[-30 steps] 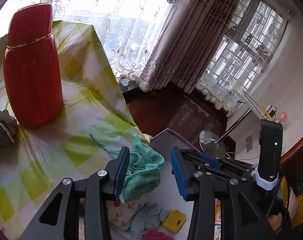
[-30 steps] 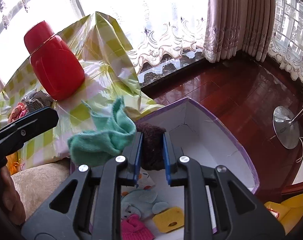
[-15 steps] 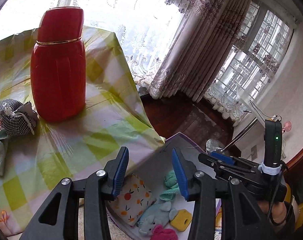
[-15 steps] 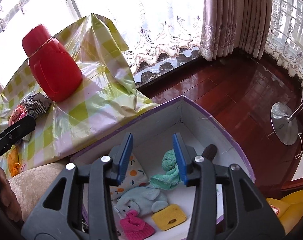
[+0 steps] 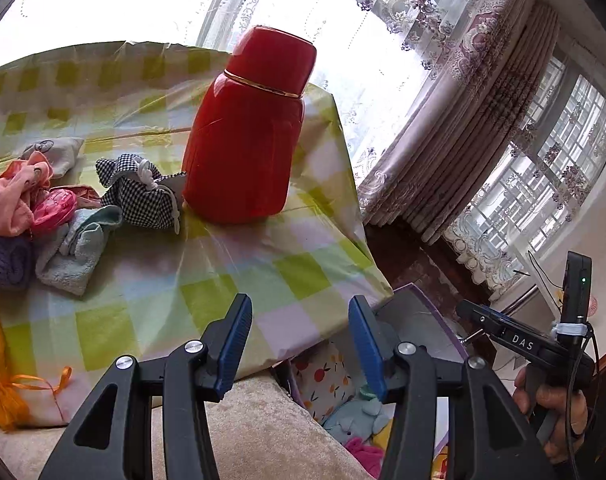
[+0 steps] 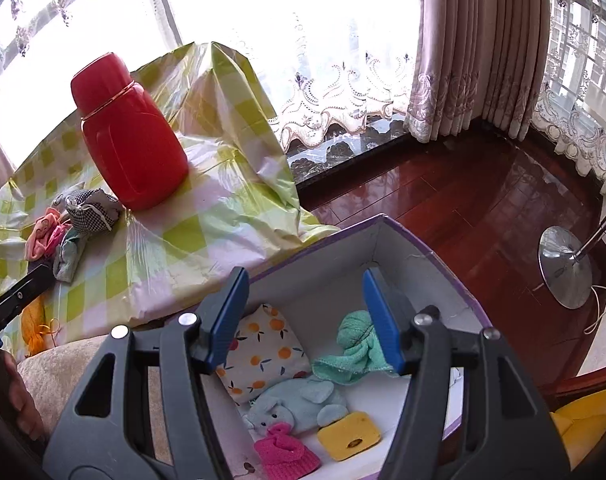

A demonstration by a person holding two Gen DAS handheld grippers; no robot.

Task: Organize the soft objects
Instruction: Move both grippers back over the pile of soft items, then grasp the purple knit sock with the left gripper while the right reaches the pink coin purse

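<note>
Both tools opening, empty: right tool (image 6: 305, 320) over box (image 6: 419, 240), left tool (image 5: 299, 342) at table edge (image 5: 367, 256).

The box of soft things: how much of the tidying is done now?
Done: the box holds a green cloth, fruit-print pillow, elephant toy, pink hat. In hand: nothing; both claws, left and right, are opening, empty. Left: the cloth pile on the table.

Cloths (image 5: 79, 248) lie left of the flask (image 5: 247, 128); toys (image 6: 299, 404) in the box (image 6: 419, 256).
</note>
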